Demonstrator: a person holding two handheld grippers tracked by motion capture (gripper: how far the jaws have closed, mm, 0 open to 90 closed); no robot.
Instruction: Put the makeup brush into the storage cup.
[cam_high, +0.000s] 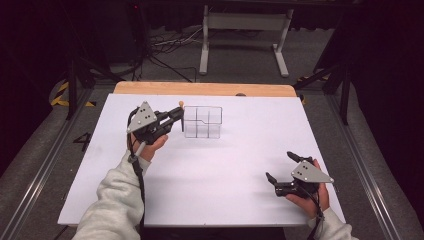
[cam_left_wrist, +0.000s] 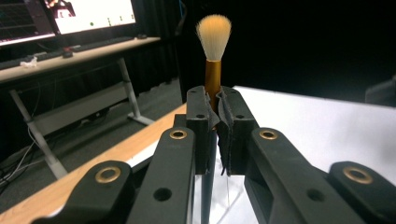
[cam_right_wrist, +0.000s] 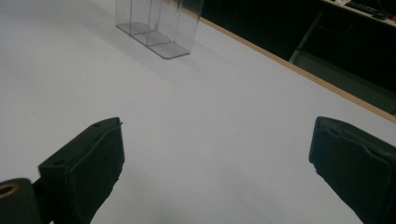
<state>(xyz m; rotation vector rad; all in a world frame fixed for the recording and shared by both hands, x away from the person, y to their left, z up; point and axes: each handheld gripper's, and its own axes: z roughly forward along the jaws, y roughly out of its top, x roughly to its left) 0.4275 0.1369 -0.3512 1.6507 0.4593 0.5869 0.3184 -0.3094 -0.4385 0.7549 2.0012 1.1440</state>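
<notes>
Gripping a makeup brush (cam_left_wrist: 213, 51) upright, bristles up, the left gripper (cam_high: 176, 115) sits just left of the clear organizer (cam_high: 202, 122); right gripper (cam_high: 281, 167) gapes empty, well apart.

Clear organizer (cam_high: 202, 122) toward the table's (cam_high: 230, 200) far side; brush (cam_left_wrist: 213, 56) just left of it.

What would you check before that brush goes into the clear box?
1. Brush clamped in left gripper: ok, jaws shut on its handle.
2. Brush upright, bristles up: ok.
3. Brush beside the clear organizer, at its left edge: ok.
4. Handle tip lined up over a compartment: cannot tell.
5. Right gripper out of the way: ok, open, near the table's front right.
6. Organizer standing upright: ok.
</notes>
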